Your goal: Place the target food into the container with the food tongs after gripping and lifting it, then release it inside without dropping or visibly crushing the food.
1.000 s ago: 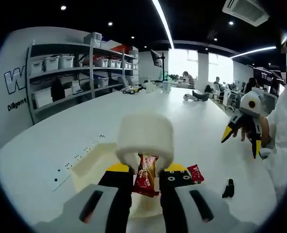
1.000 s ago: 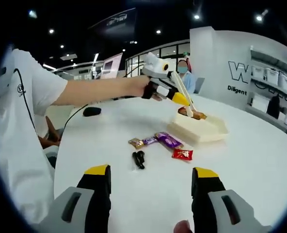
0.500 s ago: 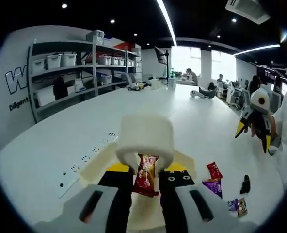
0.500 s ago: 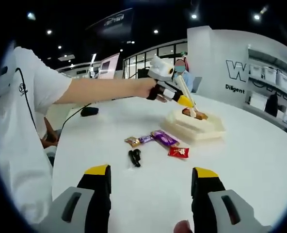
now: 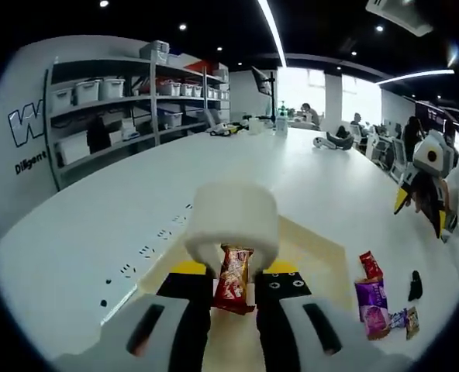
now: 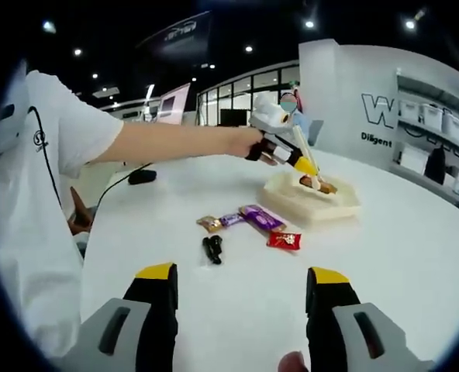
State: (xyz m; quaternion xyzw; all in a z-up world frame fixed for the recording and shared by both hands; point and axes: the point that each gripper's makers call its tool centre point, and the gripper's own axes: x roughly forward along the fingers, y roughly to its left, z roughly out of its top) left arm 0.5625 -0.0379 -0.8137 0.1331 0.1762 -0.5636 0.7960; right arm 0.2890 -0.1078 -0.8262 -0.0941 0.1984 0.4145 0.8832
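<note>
Over the cream container [image 6: 311, 203], the left gripper [image 6: 295, 159] clenched white food tongs [image 5: 231, 221] on a red snack packet [image 5: 232, 277]; its lettering was unreadable. The right gripper [image 6: 245, 298] stood open.

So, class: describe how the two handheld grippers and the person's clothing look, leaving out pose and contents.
The right gripper has grey bodies with dark slots, black jaws and yellow tips. The left gripper has a white housing, black mid-section, yellow tips and pale tongs. The person wears a white short-sleeved shirt bearing a small dark emblem.

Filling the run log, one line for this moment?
left gripper: tongs holding snack over container | right gripper: open, idle | loose snacks on table
</note>
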